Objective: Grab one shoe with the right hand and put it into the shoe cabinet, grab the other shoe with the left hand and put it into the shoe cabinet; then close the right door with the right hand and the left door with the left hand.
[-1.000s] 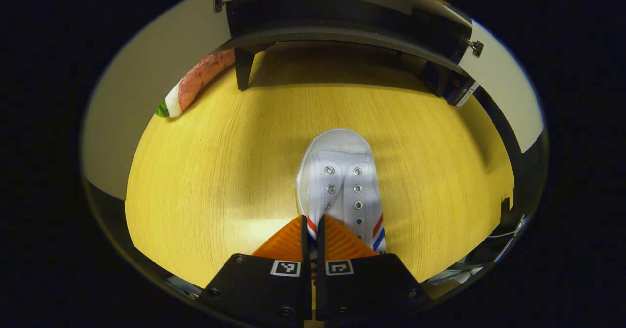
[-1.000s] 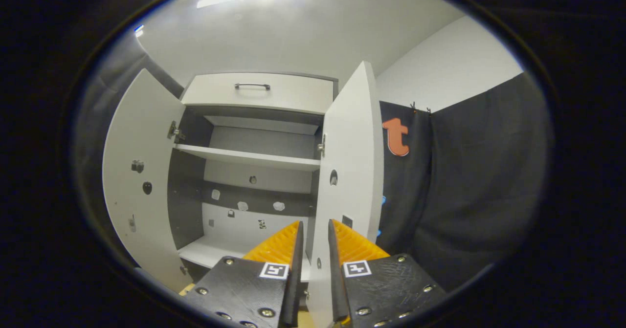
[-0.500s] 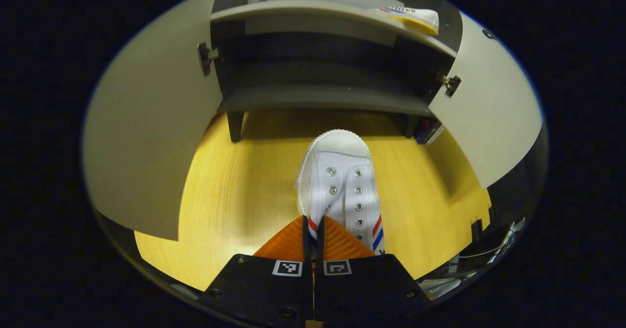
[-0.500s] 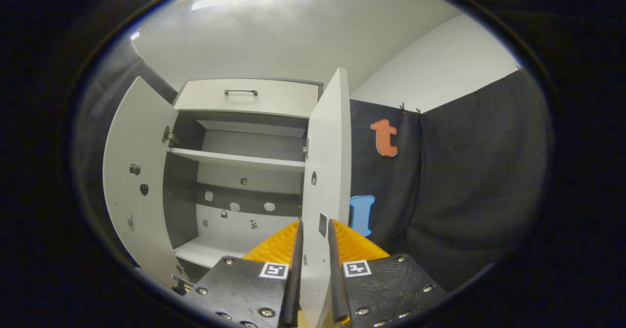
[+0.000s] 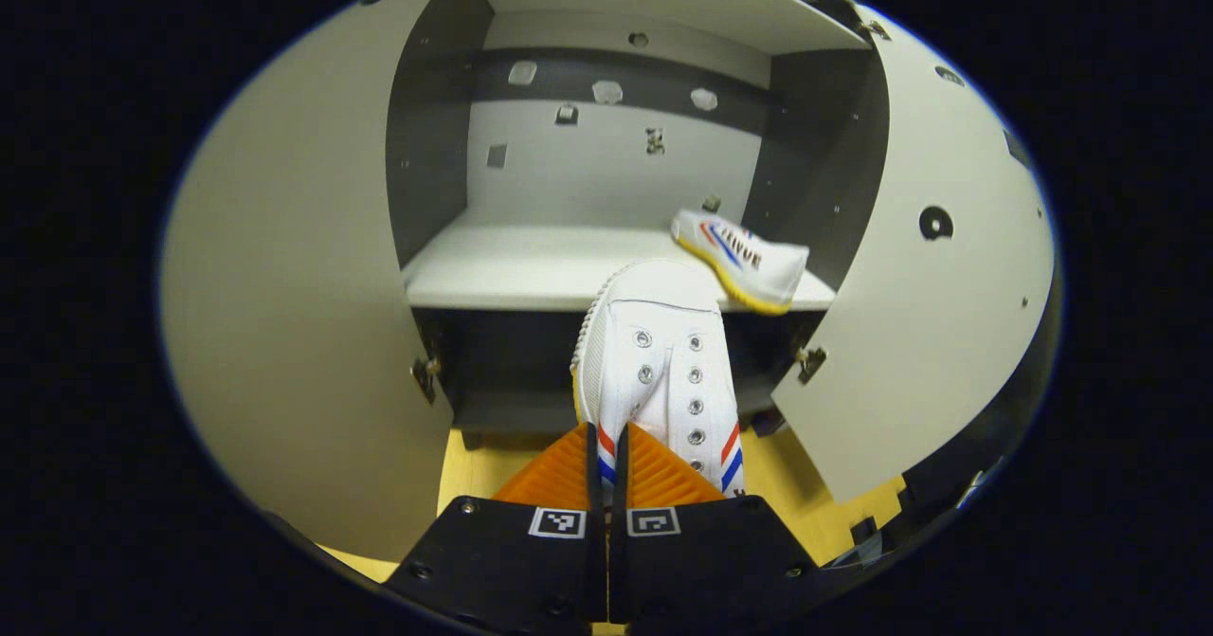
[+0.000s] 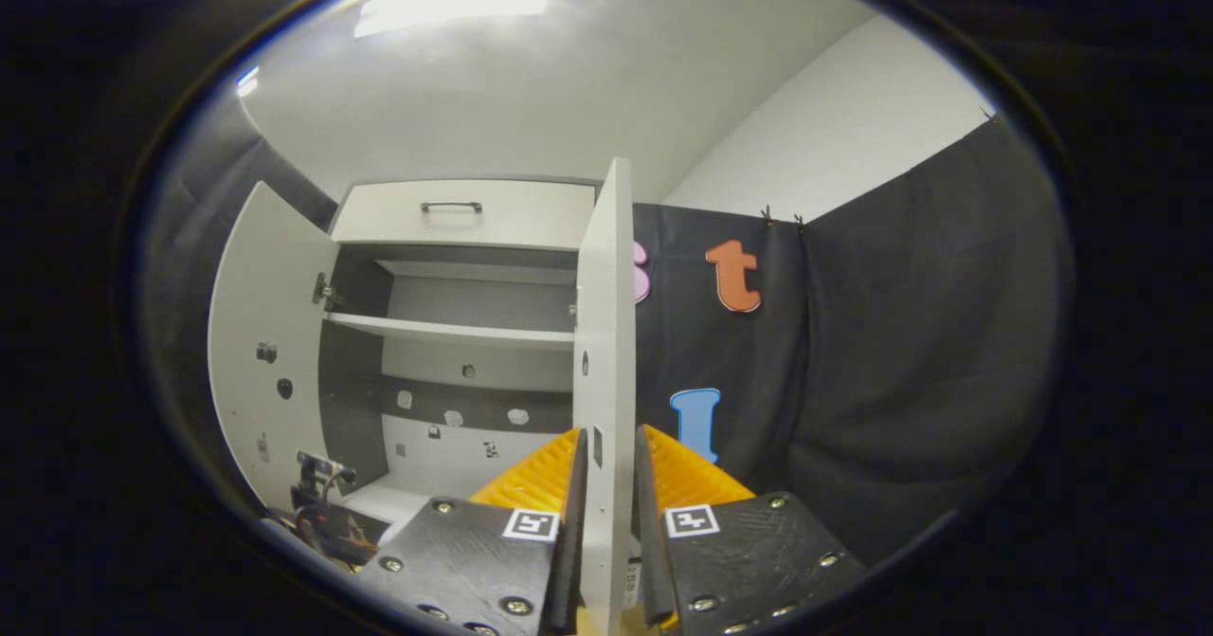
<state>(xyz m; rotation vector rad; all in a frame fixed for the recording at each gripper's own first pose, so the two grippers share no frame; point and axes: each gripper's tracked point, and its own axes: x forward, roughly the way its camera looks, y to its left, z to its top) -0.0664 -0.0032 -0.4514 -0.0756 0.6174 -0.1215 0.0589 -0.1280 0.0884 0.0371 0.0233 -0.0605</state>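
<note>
My left gripper (image 5: 604, 446) is shut on the tongue end of a white shoe (image 5: 659, 352) with red and blue stripes. It holds the shoe in the air, toe forward, just in front of the shoe cabinet's lower shelf (image 5: 512, 276). The other white shoe (image 5: 744, 255) lies on the right end of that shelf, against the dark side wall. In the right gripper view, my right gripper (image 6: 606, 484) has its fingers a narrow gap apart and holds nothing. The edge of the cabinet's right door (image 6: 606, 333) lines up with that gap.
Both cabinet doors stand open, the left door (image 5: 284, 314) and the right door (image 5: 933, 323) flanking the held shoe. An upper shelf (image 6: 455, 328) and a drawer with a handle (image 6: 453, 208) sit above. The wooden floor (image 5: 805, 484) lies below. The black cloth wall (image 6: 900, 352) is to the right.
My left gripper has lifted the shoe off the wooden floor to the level of the lower shelf. The right gripper has shifted so that the right door now appears edge-on.
</note>
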